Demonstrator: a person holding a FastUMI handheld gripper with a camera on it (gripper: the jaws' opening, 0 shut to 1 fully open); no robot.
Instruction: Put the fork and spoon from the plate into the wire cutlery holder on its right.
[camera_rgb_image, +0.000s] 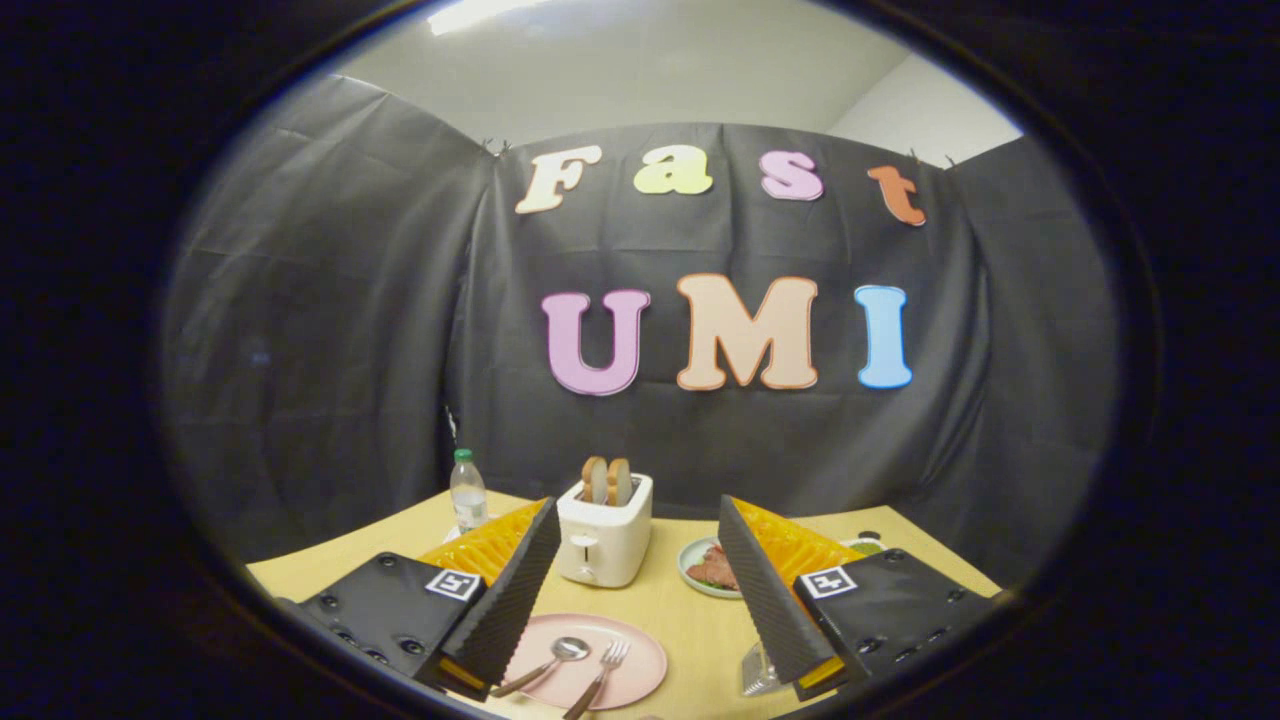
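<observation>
Spread wide and empty, the jaws of the gripper hung above the pink plate, where spoon and fork both lay, neither yet moved to the wire cutlery holder just right of it.

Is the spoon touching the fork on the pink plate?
Apart. The gripper view shows the spoon and fork side by side with bare pink plate between them.
</observation>
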